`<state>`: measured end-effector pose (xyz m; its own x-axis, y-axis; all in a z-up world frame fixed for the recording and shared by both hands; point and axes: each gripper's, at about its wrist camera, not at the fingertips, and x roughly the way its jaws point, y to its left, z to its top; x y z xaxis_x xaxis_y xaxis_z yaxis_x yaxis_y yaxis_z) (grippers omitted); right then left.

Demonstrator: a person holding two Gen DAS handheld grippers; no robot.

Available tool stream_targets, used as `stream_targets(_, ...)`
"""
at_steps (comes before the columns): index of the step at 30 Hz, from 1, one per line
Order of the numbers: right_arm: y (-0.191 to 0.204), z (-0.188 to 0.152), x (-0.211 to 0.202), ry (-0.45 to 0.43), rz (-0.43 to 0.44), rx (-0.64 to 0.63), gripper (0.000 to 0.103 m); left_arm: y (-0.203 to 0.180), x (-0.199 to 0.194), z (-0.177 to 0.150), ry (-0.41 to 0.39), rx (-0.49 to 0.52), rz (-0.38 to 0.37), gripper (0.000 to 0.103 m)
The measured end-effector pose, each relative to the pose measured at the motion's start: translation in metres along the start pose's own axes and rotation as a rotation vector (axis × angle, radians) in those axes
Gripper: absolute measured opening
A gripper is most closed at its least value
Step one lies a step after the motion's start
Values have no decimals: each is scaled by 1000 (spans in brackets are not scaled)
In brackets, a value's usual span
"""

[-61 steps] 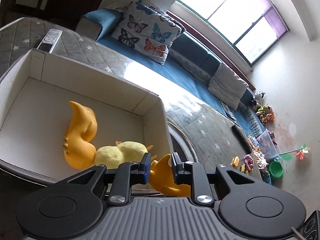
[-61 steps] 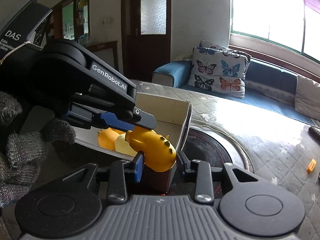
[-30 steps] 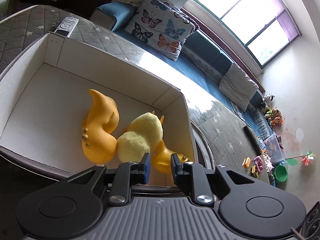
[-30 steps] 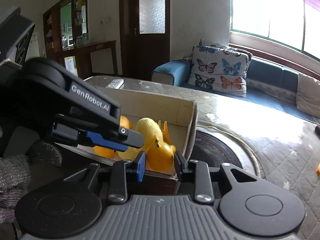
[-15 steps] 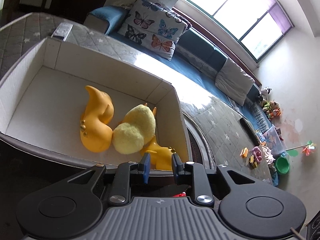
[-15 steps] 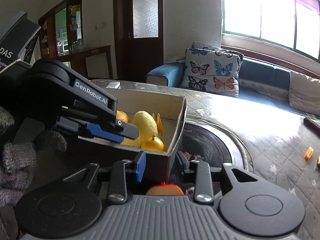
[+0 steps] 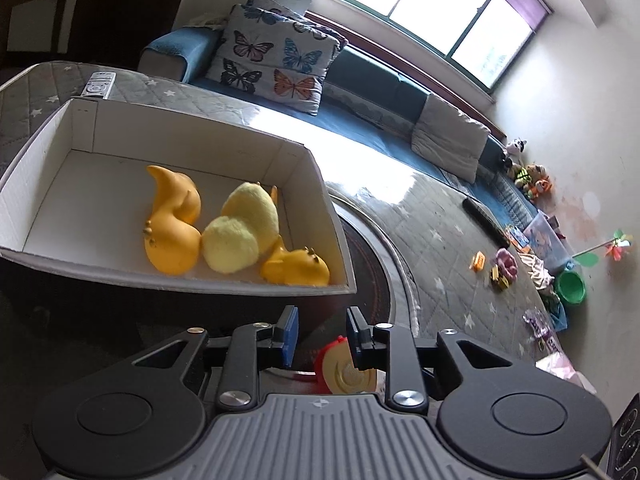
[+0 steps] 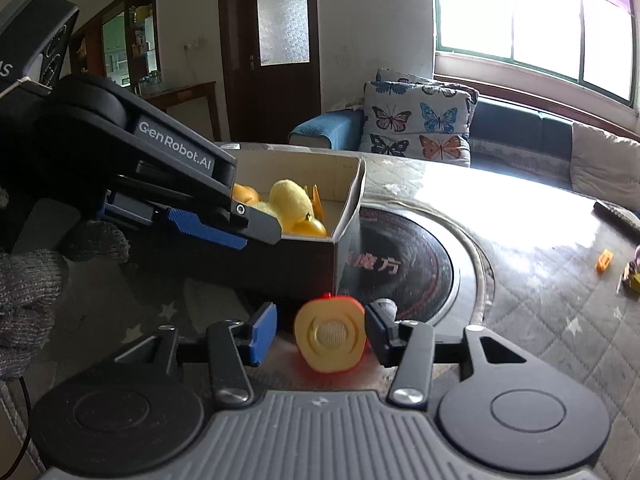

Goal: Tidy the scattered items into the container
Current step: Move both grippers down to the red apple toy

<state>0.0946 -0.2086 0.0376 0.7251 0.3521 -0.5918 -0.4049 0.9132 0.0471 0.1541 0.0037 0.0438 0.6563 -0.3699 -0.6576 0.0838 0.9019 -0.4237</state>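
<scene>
Three toys in the box (image 7: 332, 216) already: an orange toy (image 7: 172, 220), a fluffy yellow toy (image 7: 240, 228) and a small orange duck (image 7: 296, 268), all close together near one end. One more toy (image 8: 330, 338), yellow with red, not yet in, down on the mat just beside the box. Right claw (image 8: 320, 334) open around that toy, one tip on each side, not squeezing. Left claw (image 7: 320, 334) open too, holding nothing, hanging near the box. Probably most of the job done. Still left: pinch this toy, lift, drop in. More small bits (image 7: 496, 268) far off on the mat, maybe also to tidy.
</scene>
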Motion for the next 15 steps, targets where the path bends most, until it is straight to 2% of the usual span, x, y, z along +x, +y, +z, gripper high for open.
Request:
stream_targets(8,2,-13,-5,17,-2,16,63,-9,-5,-15,-1,61,8,30)
stream_targets(15,5,-22,-11,26,-3,22,65,-13,-6,-25,9,96,19,30)
